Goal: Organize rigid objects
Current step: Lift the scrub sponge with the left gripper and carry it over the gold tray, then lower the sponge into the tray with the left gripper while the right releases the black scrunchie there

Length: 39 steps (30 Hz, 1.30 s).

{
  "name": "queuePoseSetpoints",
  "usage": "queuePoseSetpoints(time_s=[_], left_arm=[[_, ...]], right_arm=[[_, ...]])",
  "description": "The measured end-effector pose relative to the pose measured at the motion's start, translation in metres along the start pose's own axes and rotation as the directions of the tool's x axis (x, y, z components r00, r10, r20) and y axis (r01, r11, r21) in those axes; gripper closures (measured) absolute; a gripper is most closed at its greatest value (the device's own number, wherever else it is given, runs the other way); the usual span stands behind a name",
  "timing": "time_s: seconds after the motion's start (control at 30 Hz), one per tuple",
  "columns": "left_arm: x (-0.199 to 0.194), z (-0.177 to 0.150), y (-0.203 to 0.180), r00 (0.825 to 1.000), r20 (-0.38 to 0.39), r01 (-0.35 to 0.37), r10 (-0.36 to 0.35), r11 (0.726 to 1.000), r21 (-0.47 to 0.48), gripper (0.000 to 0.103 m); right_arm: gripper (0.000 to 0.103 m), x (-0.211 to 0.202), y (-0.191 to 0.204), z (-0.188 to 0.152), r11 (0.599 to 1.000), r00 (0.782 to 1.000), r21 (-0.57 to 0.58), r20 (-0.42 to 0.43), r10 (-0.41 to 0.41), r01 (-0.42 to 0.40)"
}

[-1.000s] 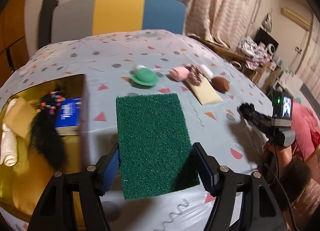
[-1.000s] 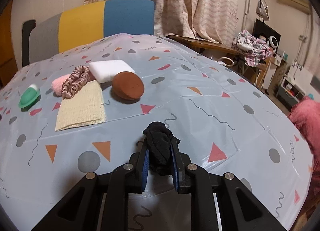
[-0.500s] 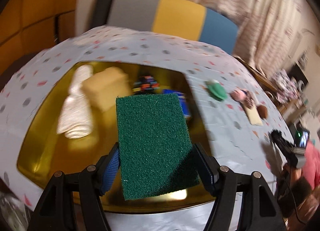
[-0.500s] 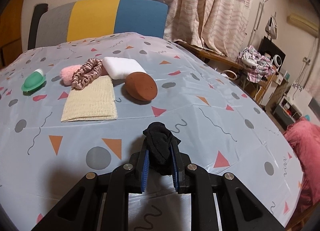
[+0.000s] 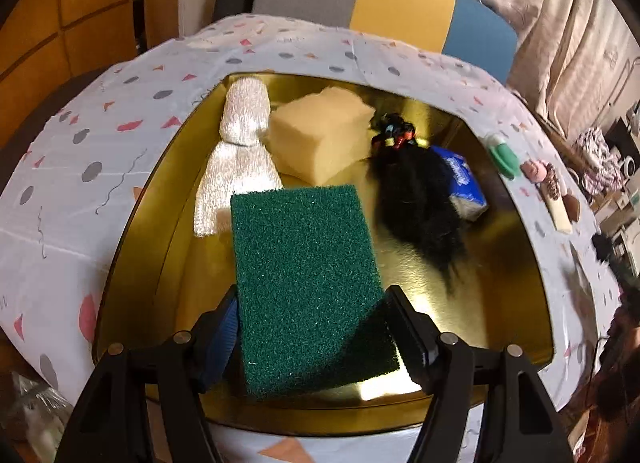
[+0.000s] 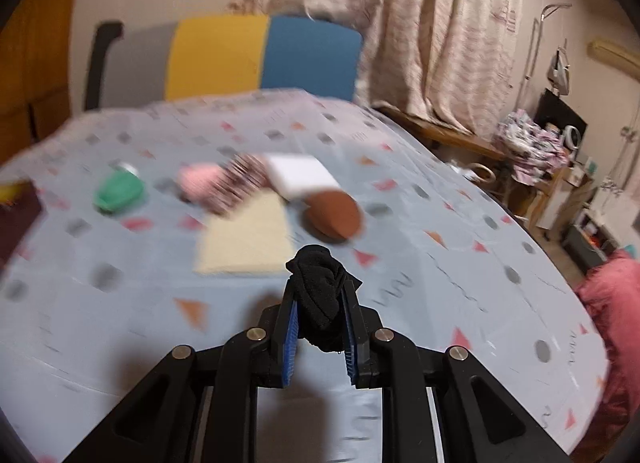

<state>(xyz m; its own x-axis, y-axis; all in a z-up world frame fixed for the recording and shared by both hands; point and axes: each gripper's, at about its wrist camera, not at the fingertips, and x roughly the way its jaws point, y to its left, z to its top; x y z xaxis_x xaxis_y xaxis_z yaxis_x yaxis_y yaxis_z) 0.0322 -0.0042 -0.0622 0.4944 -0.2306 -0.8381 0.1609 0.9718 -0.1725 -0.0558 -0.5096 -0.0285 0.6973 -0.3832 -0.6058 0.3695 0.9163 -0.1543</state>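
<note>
Low in the left wrist view, the left gripper [image 5: 310,337] clamps a green scouring pad [image 5: 308,283] above the gold tray [image 5: 516,263], which holds a yellow sponge [image 5: 320,135] at upper centre. Meanwhile the right gripper [image 6: 320,337] pinches a black cloth [image 6: 322,295] at lower centre, over the patterned tablecloth [image 6: 460,255].

I see a dark green scouring pad [image 5: 308,287] over a shiny gold tray [image 5: 516,263], beyond it a pale yellow sponge [image 5: 320,135] and white cloth [image 5: 236,167]. The table [image 6: 120,343] is light blue with coral triangles, grey dots. Black fabric [image 6: 320,295] sits between blue pads [image 6: 291,343].
</note>
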Motion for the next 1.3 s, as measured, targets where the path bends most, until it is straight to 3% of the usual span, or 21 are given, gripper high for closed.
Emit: queuePoseSetpoints(time_s=[0.1,0.2,0.3,0.53,0.7,0.83,1.1,1.3], left_arm=[[0.005,0.003,0.011,1.000,-0.017,-0.014,0.014,1.000,-0.018,0.031],[0.004,0.004,0.016,0.998,-0.008,-0.056,0.056,0.998,-0.001,0.030],[-0.002,0.002,0.016,0.995,0.004,-0.098,0.098,0.995,0.005,0.029],[-0.021,-0.007,0.028,0.995,0.055,-0.076,0.079,0.995,-0.057,0.029],[-0.041,-0.007,0.037,0.989,0.146,0.027,-0.007,0.990,-0.138,0.029],[-0.064,-0.007,0.041,0.966,0.251,0.101,-0.054,0.979,-0.179,0.029],[-0.084,-0.003,0.053,0.942,0.331,0.128,-0.049,0.967,-0.221,0.029],[-0.085,-0.003,0.086,0.942,0.337,0.122,-0.002,0.935,-0.334,0.030]], right_arm=[[0.084,-0.026,0.030,0.017,0.995,0.994,0.005,0.053,0.097,-0.097],[0.084,-0.051,0.065,0.029,0.978,0.974,-0.007,0.093,0.206,-0.207],[0.084,-0.071,0.108,0.037,0.946,0.940,-0.032,0.101,0.325,-0.323],[0.084,-0.091,0.202,0.037,0.843,0.846,-0.099,0.025,0.533,-0.529],[0.084,-0.101,0.262,0.029,0.771,0.781,-0.131,-0.043,0.623,-0.623],[0.084,-0.101,0.306,0.026,0.726,0.741,-0.152,-0.109,0.663,-0.671],[0.084,-0.094,0.380,0.025,0.686,0.718,-0.214,-0.199,0.667,-0.696],[0.084,-0.081,0.409,0.027,0.697,0.727,-0.208,-0.238,0.644,-0.686]])
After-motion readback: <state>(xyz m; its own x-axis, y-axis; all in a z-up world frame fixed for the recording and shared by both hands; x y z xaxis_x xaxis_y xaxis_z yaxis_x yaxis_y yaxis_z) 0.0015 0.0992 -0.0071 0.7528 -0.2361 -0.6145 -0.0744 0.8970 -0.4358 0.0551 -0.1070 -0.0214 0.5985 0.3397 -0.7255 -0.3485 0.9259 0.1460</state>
